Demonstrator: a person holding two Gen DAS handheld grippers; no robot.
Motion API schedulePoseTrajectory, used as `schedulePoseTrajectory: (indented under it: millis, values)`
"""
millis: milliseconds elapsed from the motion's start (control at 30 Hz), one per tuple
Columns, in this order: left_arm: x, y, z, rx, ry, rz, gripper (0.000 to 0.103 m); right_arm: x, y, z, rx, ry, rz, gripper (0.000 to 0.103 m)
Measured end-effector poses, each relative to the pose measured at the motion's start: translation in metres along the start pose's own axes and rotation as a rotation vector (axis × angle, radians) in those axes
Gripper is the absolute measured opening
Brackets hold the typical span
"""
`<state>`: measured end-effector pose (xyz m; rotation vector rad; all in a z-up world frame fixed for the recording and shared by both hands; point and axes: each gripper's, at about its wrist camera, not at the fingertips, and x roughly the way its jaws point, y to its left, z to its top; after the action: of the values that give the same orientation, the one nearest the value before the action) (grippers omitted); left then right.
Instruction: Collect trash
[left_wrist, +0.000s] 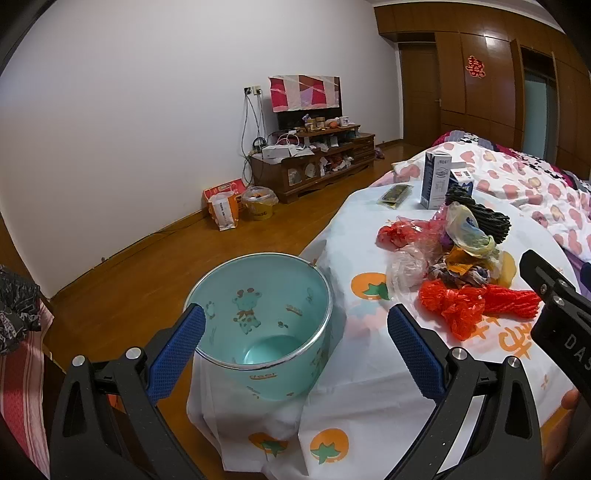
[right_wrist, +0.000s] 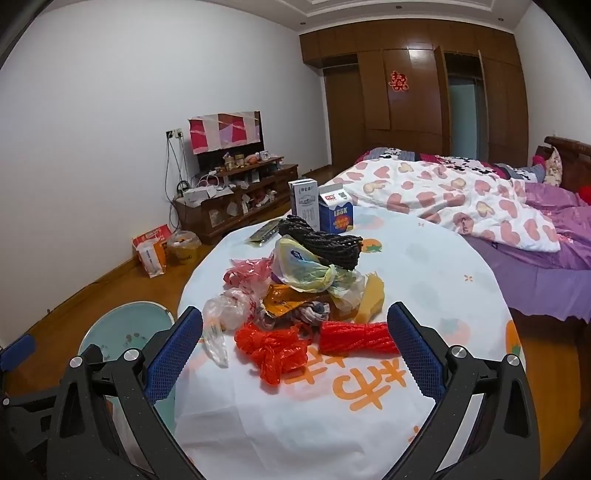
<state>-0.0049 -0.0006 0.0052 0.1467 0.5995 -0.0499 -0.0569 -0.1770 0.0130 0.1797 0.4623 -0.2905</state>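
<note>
A teal bin (left_wrist: 266, 321) with a giraffe print stands on the floor at the left edge of the round table (right_wrist: 424, 280); it also shows in the right wrist view (right_wrist: 125, 328). It looks empty. A trash pile (right_wrist: 303, 288) lies mid-table: red plastic bags (right_wrist: 277, 350), a red rope bundle (right_wrist: 356, 338), clear and yellow-green bags, a black rope coil (right_wrist: 325, 240). The pile also shows in the left wrist view (left_wrist: 458, 258). My left gripper (left_wrist: 295, 339) is open over the bin's rim. My right gripper (right_wrist: 295, 343) is open, facing the red bags from the near side.
Two cartons (right_wrist: 321, 210) and a dark flat packet (right_wrist: 264, 230) stand behind the pile. A bed (right_wrist: 480, 206) with a heart quilt is at the right. A TV cabinet (right_wrist: 236, 199), paper bag and yellow bucket (right_wrist: 183, 247) line the far wall.
</note>
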Motion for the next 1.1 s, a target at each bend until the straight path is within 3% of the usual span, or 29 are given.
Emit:
schedulePoseTrajectory:
  millis: [1100]
  values:
    - [-0.0002,-0.0021,-0.0020,-0.004,0.007,0.001,0.097,-0.0014,-0.0007,-0.0015,0.003,-0.007,0.002,0.098]
